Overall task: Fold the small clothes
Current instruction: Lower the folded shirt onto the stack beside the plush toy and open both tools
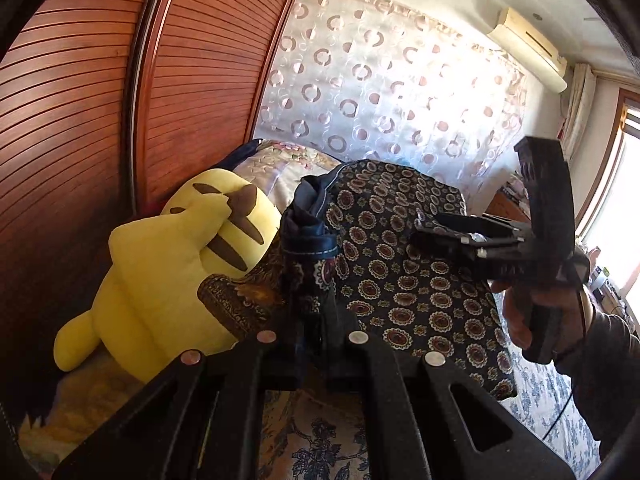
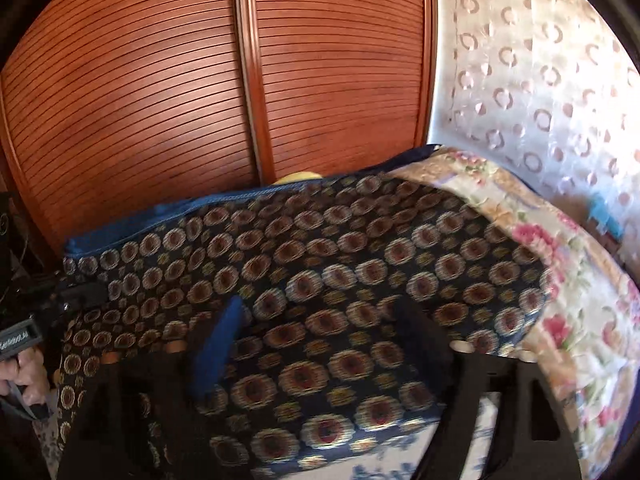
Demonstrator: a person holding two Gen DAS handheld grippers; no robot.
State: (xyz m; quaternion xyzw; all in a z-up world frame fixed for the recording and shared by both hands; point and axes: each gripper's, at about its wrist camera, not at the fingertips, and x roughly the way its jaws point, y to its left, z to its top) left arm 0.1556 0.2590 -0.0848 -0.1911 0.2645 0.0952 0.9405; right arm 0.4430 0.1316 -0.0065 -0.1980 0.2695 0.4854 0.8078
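Slippage is looking like the main risk here: the left tongs (image 1: 316, 336) are pinching shut on a bunched edge of the patterned garment (image 1: 400, 248) and holding it up above the bed (image 1: 536, 396), while the right tongs (image 2: 320, 344) are standing wide apart with cloth draping between the fingers but nothing pressing on it. With only one corner being gripped, the garment is likely sagging and twisting, so a fold could be coming out crooked, or the cloth could be dropping onto the yellow plush toy (image 1: 160, 272). The left wrist view is showing the toy, the blue hem (image 1: 316, 240) and the person's hand (image 1: 532, 308) carrying the right tongs; the right wrist view is hiding nearly all of the toy behind the garment, yet is showing the floral bedding (image 2: 568, 280) beyond it.
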